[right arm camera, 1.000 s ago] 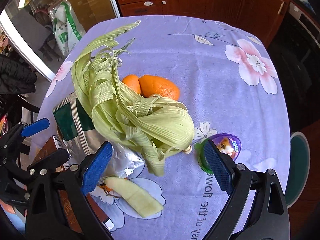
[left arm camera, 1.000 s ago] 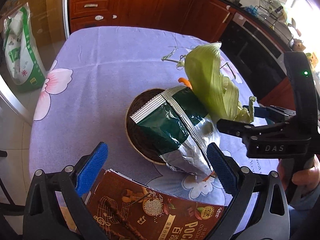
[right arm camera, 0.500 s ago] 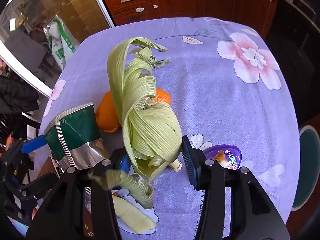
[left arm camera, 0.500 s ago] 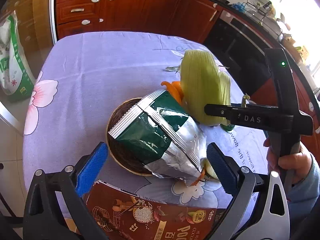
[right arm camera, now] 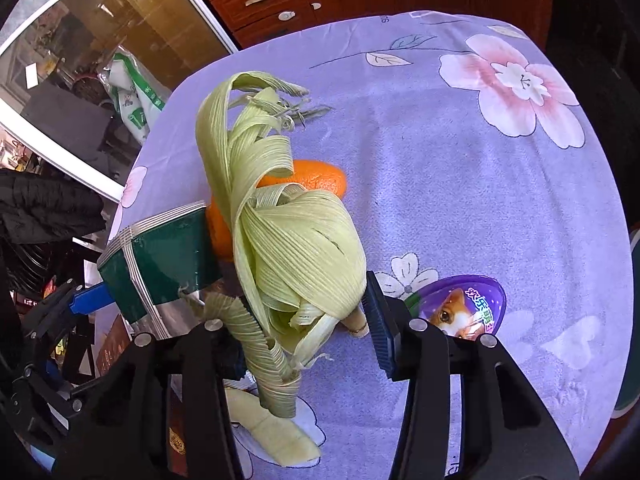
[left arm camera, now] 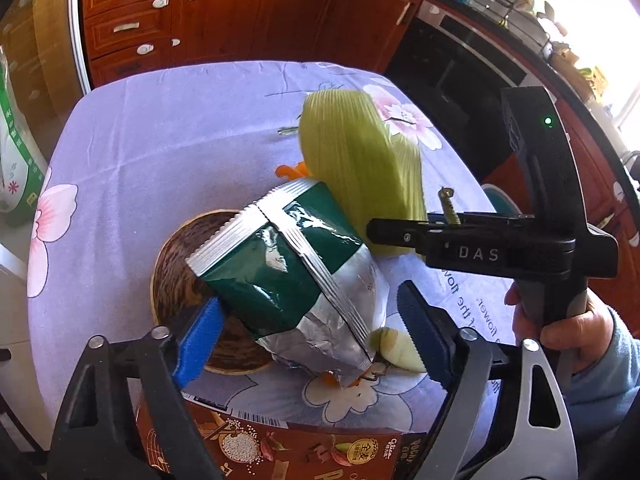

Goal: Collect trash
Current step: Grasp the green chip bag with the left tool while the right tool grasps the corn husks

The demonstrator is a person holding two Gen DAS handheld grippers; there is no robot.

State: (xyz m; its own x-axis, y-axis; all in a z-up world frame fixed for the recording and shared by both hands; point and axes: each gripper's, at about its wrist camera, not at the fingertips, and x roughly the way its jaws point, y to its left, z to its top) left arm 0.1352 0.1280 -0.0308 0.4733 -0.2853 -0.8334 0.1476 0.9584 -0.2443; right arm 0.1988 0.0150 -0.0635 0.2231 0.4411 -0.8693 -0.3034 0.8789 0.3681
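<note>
Now we are pinching the corn husk (right arm camera: 296,248) near its base in the right gripper (right arm camera: 304,320), jaws nearly closed; light, floppy, springy, it is pointing up and away, just beside the snack bag (left arm camera: 288,272), which our half-open left gripper (left arm camera: 308,332) is straddling.

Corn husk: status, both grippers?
Right gripper shut on husk. Left gripper open, straddling chip bag over basket. Orange peel behind husk.
</note>
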